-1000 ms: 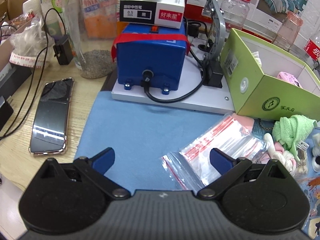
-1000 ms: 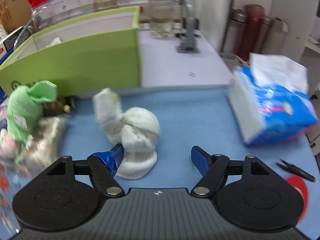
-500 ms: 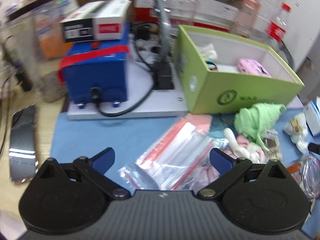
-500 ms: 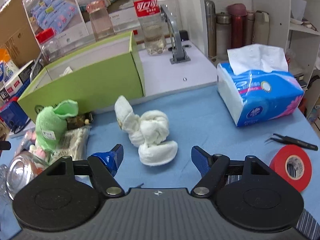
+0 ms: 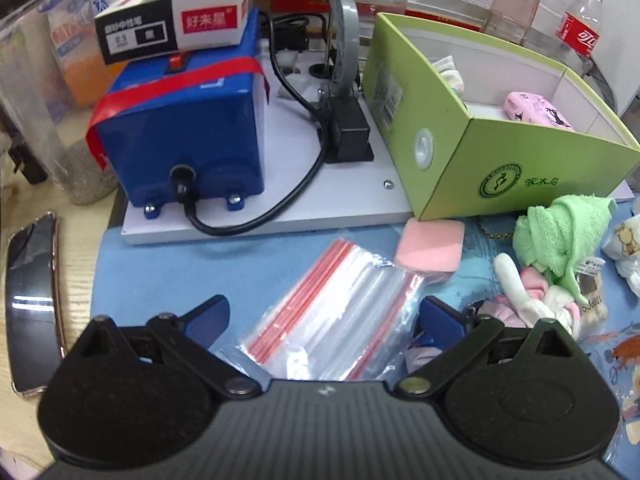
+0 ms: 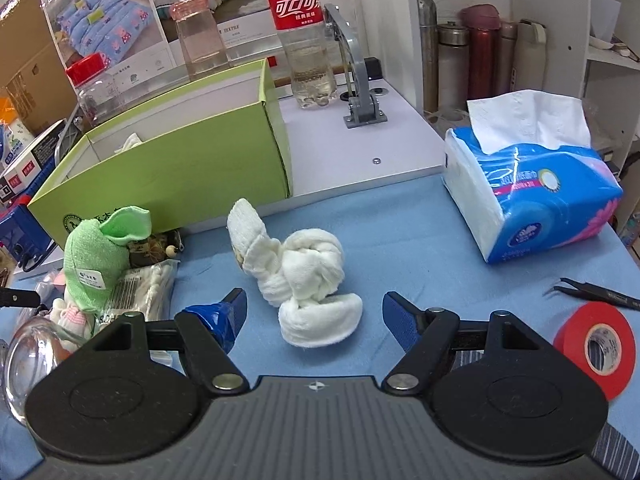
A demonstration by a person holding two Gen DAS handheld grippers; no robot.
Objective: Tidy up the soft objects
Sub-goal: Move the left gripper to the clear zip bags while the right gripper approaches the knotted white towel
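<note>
A knotted white towel (image 6: 304,276) lies on the blue mat just ahead of my right gripper (image 6: 314,316), which is open and empty. A rolled green cloth (image 6: 96,256) (image 5: 560,236) leans beside the green box (image 6: 172,176) (image 5: 516,168). Pink and white socks (image 5: 532,300) lie under the green cloth. Inside the box I see a pink case (image 5: 536,110) and a white cloth (image 5: 450,70). My left gripper (image 5: 324,320) is open over a stack of clear zip bags (image 5: 340,316). A pink sponge (image 5: 430,246) lies beyond the bags.
A blue machine (image 5: 180,136) with a black cable stands on a white board (image 5: 260,216). A phone (image 5: 30,304) lies at the left. A tissue pack (image 6: 532,196), red tape roll (image 6: 600,348), tweezers (image 6: 600,292), a glass bowl (image 6: 28,356) and bottles (image 6: 304,40) are around the mat.
The left gripper has swung right and moved closer over the zip bags. The right gripper has drawn back from the white towel, which now lies further ahead.
</note>
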